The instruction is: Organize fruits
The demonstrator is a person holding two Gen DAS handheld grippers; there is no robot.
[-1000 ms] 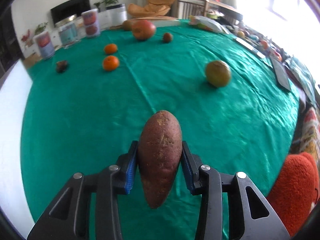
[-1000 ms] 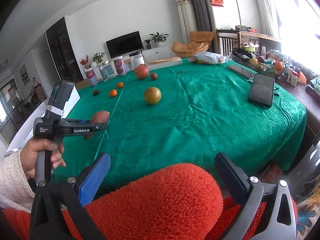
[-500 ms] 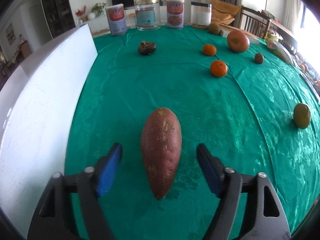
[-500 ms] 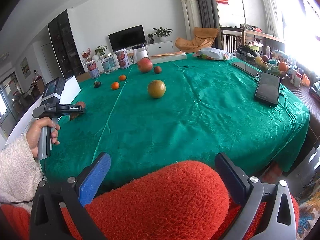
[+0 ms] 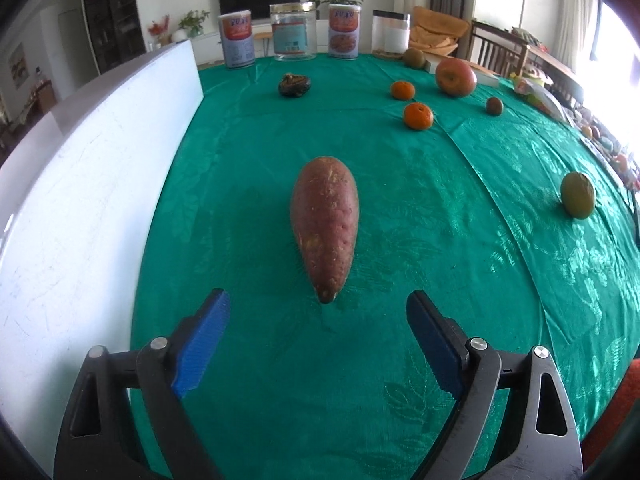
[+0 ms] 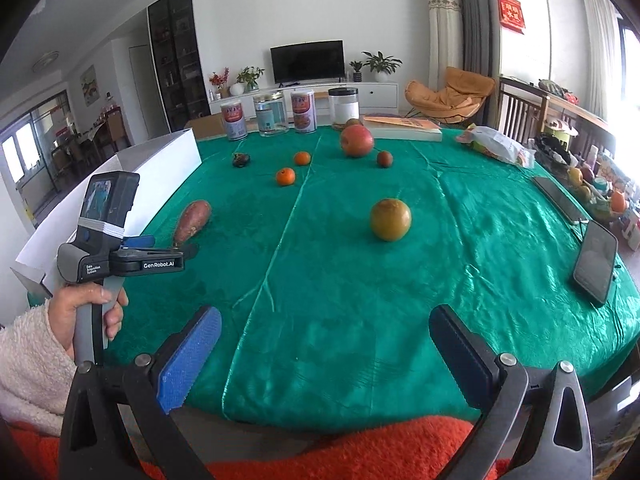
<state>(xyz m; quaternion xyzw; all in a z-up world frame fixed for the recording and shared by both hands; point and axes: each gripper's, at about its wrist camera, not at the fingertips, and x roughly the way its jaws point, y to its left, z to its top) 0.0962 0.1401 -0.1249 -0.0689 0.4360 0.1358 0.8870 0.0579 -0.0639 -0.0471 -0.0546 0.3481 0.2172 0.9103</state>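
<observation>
The reddish-brown, tapered sweet potato (image 5: 325, 226) lies flat on the green patterned tablecloth (image 5: 420, 280), near the table's left side and just beside the white board (image 5: 92, 208) standing along that edge. Its long axis runs straight away from the left gripper (image 5: 318, 338), pointed tip toward it and blunt end toward the far jars. That gripper sits directly behind the tip with its blue-padded jaws spread wide, holding nothing; the tip lies just ahead of the gap, not touching either pad. The right gripper (image 6: 325, 354) is likewise spread and empty, hanging over the near table edge well apart from the potato, so the left hand (image 6: 86, 312) is clearly the nearer.
</observation>
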